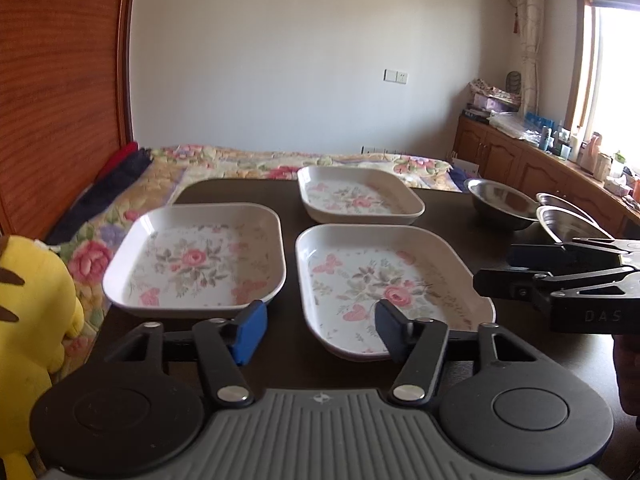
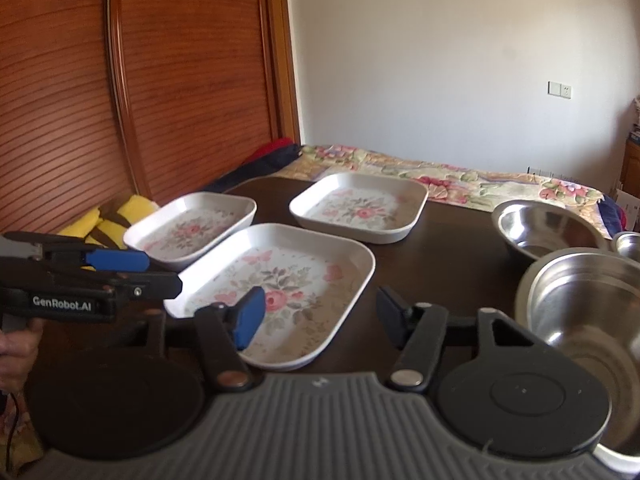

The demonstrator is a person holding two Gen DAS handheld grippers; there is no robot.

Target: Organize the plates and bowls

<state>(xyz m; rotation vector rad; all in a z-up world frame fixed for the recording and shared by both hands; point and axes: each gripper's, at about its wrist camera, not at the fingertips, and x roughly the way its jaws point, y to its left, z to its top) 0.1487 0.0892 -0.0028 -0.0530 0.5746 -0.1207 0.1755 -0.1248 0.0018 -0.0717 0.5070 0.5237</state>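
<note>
Three white square plates with a pink rose print lie apart on a dark table (image 1: 460,216): the near plate (image 1: 384,284) in front, the left plate (image 1: 196,260) beside it, and the far plate (image 1: 360,194) behind. To the right stand the steel bowls: a far bowl (image 2: 544,228), a large near bowl (image 2: 584,296) and a small bowl (image 2: 630,244) partly cut off by the frame edge. Nothing is stacked, so the sorting appears to be at its very start.

The left gripper (image 1: 320,332) hovers low before the gap between the near and left plates, its fingers spread wide and empty. The right gripper (image 2: 320,320) hangs over the near plate's right-hand rim, likewise wide apart with nothing between the pads.

The next move likely calls for one gripper to drop to a plate's raised rim, pinch it, and lift it onto another plate; the shallow lip gives little purchase, so a square, level bite matters. A yellow plush toy (image 1: 36,304) and a floral bedspread (image 1: 248,160) lie beyond the table.
</note>
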